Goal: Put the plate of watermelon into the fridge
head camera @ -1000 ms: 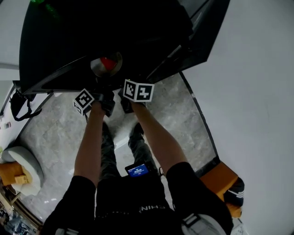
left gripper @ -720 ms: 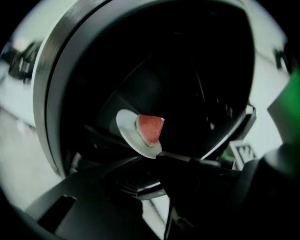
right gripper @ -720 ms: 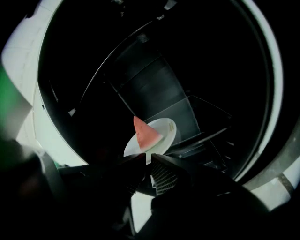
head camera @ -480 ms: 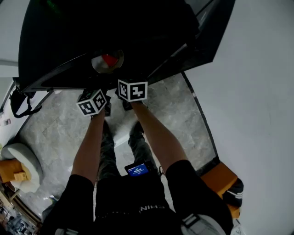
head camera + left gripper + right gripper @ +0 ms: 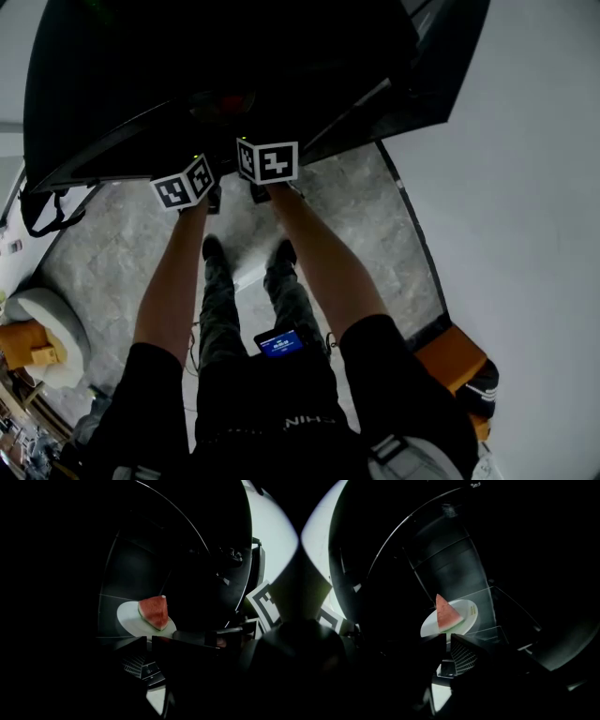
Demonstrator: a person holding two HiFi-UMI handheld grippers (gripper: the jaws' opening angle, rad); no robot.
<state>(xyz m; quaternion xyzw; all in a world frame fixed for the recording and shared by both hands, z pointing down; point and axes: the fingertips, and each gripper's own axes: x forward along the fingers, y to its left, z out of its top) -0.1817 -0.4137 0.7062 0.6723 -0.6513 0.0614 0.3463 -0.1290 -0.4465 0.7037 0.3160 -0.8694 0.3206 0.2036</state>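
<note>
Left gripper view: plate [image 5: 130, 622] with watermelon [image 5: 153, 611] inside fridge [image 5: 140, 569]; left hand-held gripper [image 5: 149, 641] and right hand-held gripper [image 5: 448, 640] clamp its rim. Release outstanding.

The camera on the left gripper [image 5: 148, 640] and the one on the right gripper [image 5: 448, 639] each sit close behind their own jaws and face along them into the dark fridge [image 5: 187, 75]. Both views share the plate [image 5: 129, 620] and watermelon [image 5: 153, 611], right at the jaw tips and seen from either side. The head camera looks steeply down from above the arms onto both grippers' marker cubes at the fridge mouth.
</note>
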